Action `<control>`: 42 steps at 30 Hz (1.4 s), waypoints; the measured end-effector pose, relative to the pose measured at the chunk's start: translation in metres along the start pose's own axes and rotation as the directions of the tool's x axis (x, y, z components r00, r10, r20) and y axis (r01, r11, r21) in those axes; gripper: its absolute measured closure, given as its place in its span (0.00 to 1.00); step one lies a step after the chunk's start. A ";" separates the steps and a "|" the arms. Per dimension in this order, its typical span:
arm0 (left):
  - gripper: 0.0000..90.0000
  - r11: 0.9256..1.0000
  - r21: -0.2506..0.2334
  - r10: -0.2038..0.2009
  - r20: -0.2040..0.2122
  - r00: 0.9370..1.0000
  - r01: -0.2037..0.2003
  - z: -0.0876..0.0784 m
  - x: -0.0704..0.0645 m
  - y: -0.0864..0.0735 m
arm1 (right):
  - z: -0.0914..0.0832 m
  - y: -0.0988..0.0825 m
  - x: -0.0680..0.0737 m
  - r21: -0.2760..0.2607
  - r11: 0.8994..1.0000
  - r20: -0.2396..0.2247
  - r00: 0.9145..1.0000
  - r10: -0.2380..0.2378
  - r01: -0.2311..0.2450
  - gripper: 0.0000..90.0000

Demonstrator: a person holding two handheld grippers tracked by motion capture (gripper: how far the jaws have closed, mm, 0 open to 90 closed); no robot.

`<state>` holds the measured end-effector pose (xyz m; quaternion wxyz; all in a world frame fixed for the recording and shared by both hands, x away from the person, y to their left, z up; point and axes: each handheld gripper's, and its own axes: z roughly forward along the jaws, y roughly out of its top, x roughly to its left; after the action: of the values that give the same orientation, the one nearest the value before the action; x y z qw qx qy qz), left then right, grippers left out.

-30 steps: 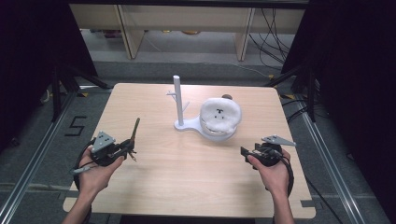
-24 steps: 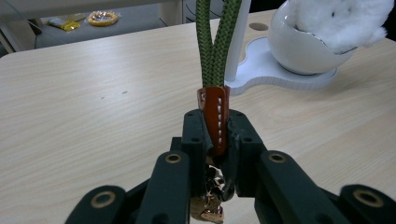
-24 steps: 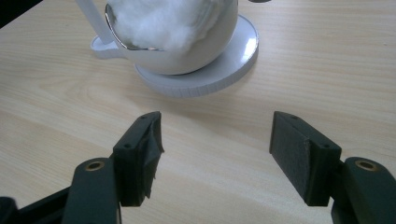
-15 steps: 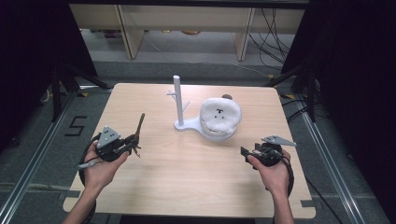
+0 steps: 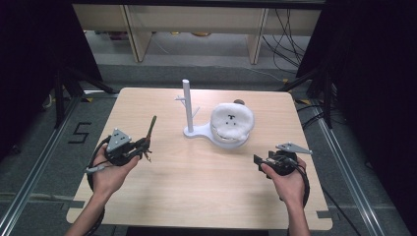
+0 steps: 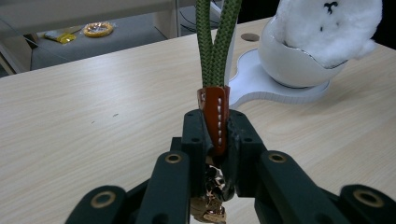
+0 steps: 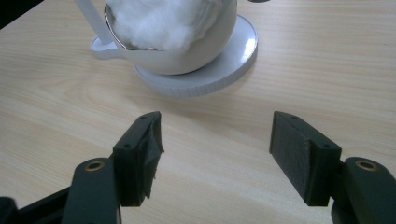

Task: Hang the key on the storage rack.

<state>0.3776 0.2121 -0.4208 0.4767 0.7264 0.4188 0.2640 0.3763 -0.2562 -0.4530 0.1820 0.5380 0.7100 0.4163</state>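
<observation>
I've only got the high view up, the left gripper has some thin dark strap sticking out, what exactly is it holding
Observer: The left gripper is shut on an orange leather tab with white stitching, binding a doubled green cord.
Operator: Anything hanging off it?
Observer: A shiny metal clasp dangles beneath the jaws.
Operator: And the right gripper, open or shut?
Observer: The right gripper is open with nothing between its jaws, facing the white bowl of fluffy plush.
</observation>
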 end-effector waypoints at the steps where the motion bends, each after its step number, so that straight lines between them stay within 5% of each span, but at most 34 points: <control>1: 0.87 1.000 -0.002 0.001 0.001 1.000 -0.001 0.001 -0.001 0.001 | 0.000 0.000 0.000 -0.001 1.000 -0.002 1.000 0.000 0.000 0.39; 42: 0.87 1.000 -0.005 0.026 0.008 1.000 -0.026 0.031 0.000 0.033 | -0.001 -0.001 0.002 -0.003 0.999 0.004 0.999 0.035 -0.035 0.39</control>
<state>0.4135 0.1917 -0.4032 0.4765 0.7318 0.4068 0.2683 0.3745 -0.2546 -0.4524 0.1770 0.5511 0.6995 0.4192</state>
